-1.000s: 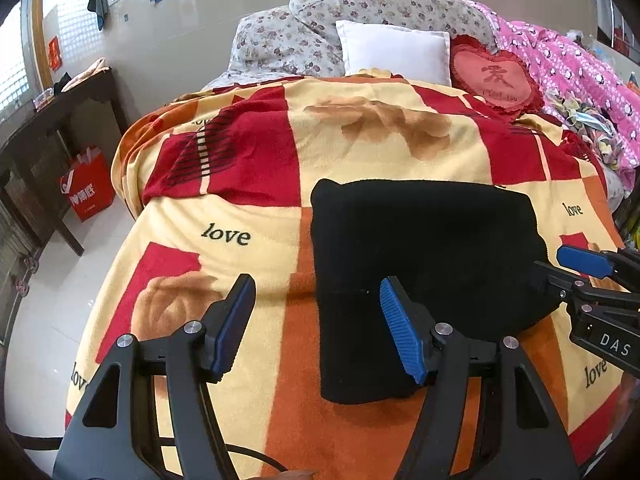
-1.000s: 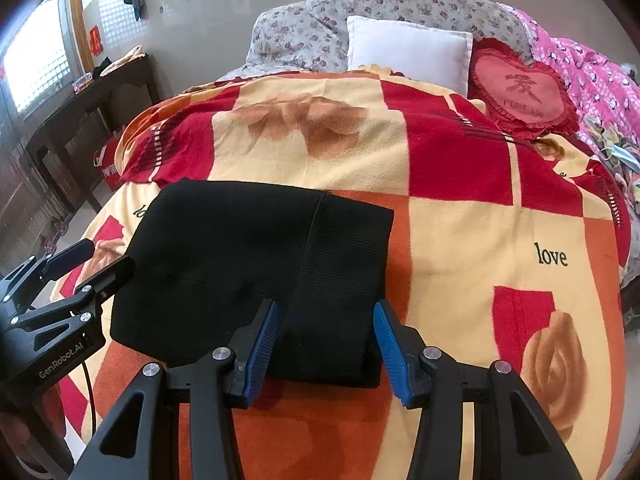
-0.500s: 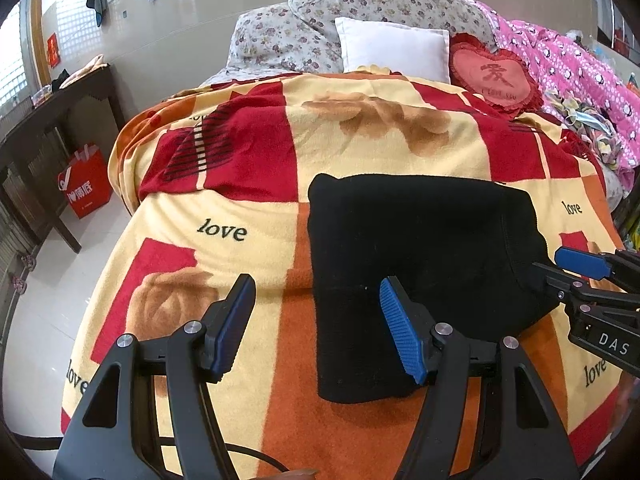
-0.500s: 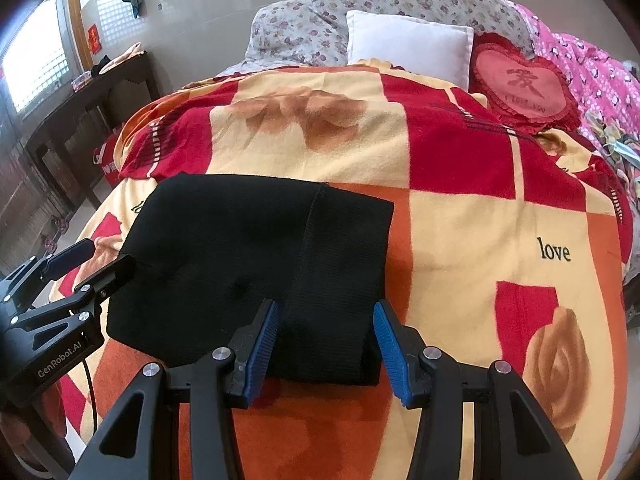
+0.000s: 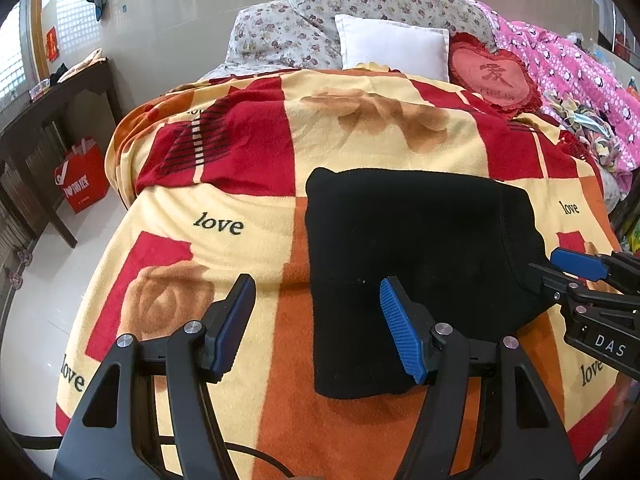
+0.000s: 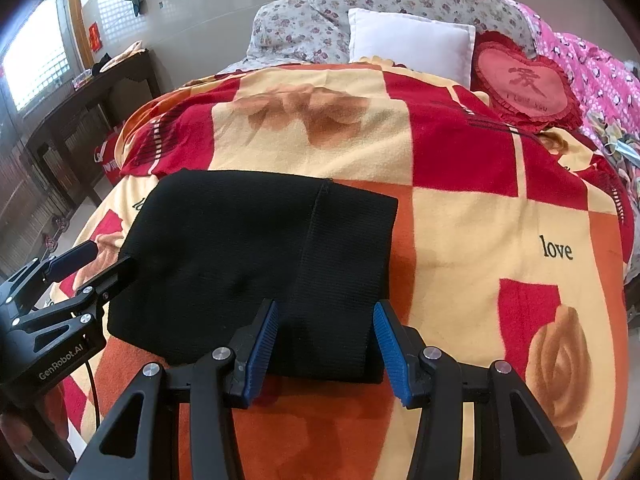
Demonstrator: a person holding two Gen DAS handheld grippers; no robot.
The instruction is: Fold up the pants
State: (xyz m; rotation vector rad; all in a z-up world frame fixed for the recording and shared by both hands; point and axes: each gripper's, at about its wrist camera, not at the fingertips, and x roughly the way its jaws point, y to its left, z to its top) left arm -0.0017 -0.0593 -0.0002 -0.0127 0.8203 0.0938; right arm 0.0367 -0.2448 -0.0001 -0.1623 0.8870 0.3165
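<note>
1. The black pants (image 5: 416,256) lay folded into a compact rectangle on the blanket (image 5: 240,216), a red, orange and cream one printed with roses and the word "love", spread over the bed.
2. The ribbed waistband end (image 6: 344,280) of the pants faced the right side of the bed, toward the right gripper.
3. The left gripper (image 5: 316,320) hung above the near left edge of the pants, its blue-padded fingers (image 5: 400,336) spread wide with nothing between them; one finger stood over the bare blanket, the other over the black cloth.
4. The right gripper (image 6: 324,340) hovered at the near edge of the waistband end, its jaws parted around that edge but the pads (image 6: 262,344) not pressing on the cloth.
5. At the head of the bed sat a white pillow (image 5: 394,46), floral pillows (image 5: 360,8) and a red heart cushion (image 5: 496,76).
6. A pink quilt (image 5: 568,80) was heaped along the right side.
7. A dark wooden table (image 5: 48,108) stood by the left wall, with a red bag (image 5: 82,180) beneath it.
</note>
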